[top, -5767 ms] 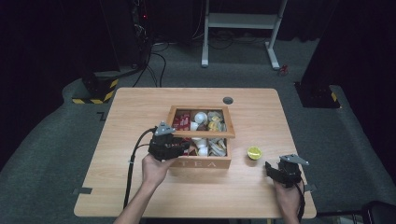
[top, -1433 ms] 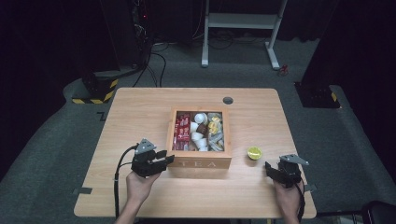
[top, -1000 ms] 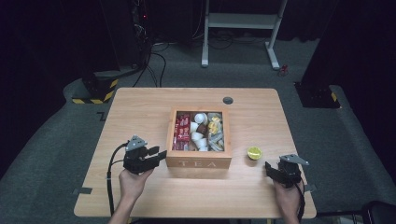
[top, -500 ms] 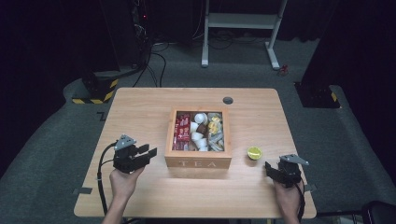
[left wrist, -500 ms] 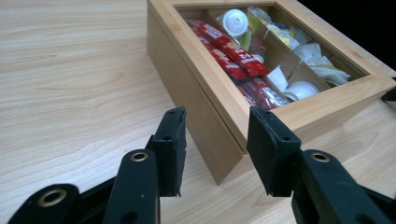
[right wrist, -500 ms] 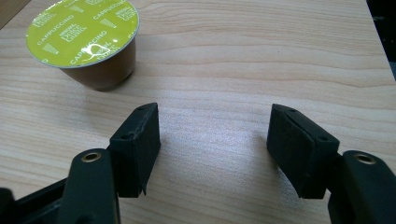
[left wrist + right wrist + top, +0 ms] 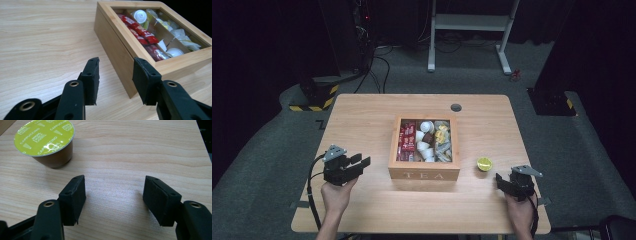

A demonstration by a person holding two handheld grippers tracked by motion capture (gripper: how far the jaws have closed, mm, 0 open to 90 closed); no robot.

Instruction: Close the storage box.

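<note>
A wooden tea box (image 7: 424, 172) (image 7: 140, 53) stands open in the middle of the table, its compartments holding red sachets (image 7: 140, 30), white capsules and yellow packets. My left gripper (image 7: 357, 165) (image 7: 115, 80) hovers over bare wood left of the box, open, with nothing between its jaws. A capsule with a yellow-green lid (image 7: 484, 163) (image 7: 46, 141) marked cappuccino rests on the table right of the box. My right gripper (image 7: 502, 181) (image 7: 113, 198) is low near the table's front right, open and empty, with the capsule ahead and to its left.
A round grey grommet (image 7: 456, 107) sits in the table's far edge behind the box. Beyond the table are a white frame (image 7: 472, 22), cables and dark floor. A black-and-yellow striped block (image 7: 314, 95) lies at the far left.
My left gripper has drawn away from the box's front left corner toward the left side of the table. The right gripper and the capsule have stayed still.
</note>
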